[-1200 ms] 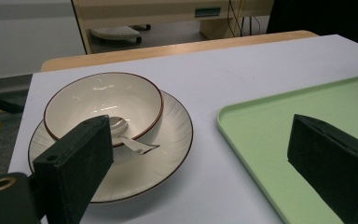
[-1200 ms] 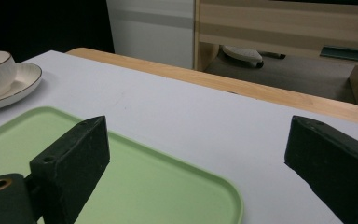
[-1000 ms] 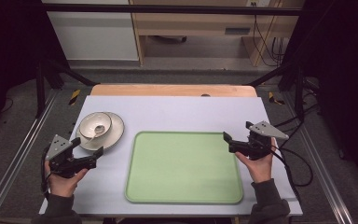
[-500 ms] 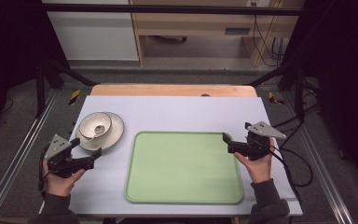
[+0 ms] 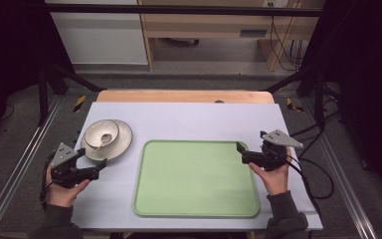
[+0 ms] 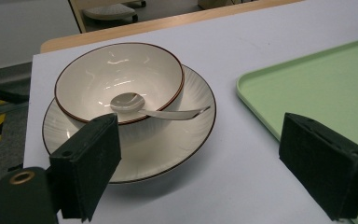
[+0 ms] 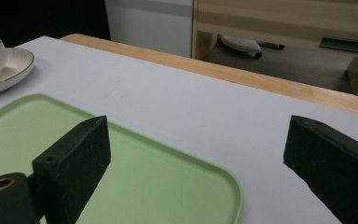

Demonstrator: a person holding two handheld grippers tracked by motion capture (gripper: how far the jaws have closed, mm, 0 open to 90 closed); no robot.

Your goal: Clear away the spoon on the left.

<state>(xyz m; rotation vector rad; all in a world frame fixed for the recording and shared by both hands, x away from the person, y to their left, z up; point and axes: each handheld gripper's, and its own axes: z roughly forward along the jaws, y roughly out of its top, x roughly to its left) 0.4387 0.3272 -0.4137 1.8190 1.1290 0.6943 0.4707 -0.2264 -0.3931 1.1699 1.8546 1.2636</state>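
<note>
Listing near to far, from the person's edge of the table.

Left gripper (image 5: 97,169): held low at the near left, jaws spread wide and empty. In the left gripper view the jaws frame the crockery, which lies straight ahead and slightly to the left of their centre line.

Plate (image 6: 177,149): white with a dark rim line, flat on the table, its near edge just beyond the left jaw tips, not touched.

Bowl (image 6: 98,74): upright, stacked on the plate, set toward the plate's far left.

Spoon (image 6: 168,113): its scoop lies in the bowl; the handle crosses the rim and points out over the plate toward the tray. The long axis runs roughly across the gripper's line of approach.

Tray (image 5: 196,179): green, empty, mid-table, well apart from the plate on its right.

Right gripper (image 5: 239,152): at the tray's right edge, jaws parted, nothing between them, well apart from the crockery.

Judgement: the left hand is far nearer, so a short forward reach likely falls to it.
</note>
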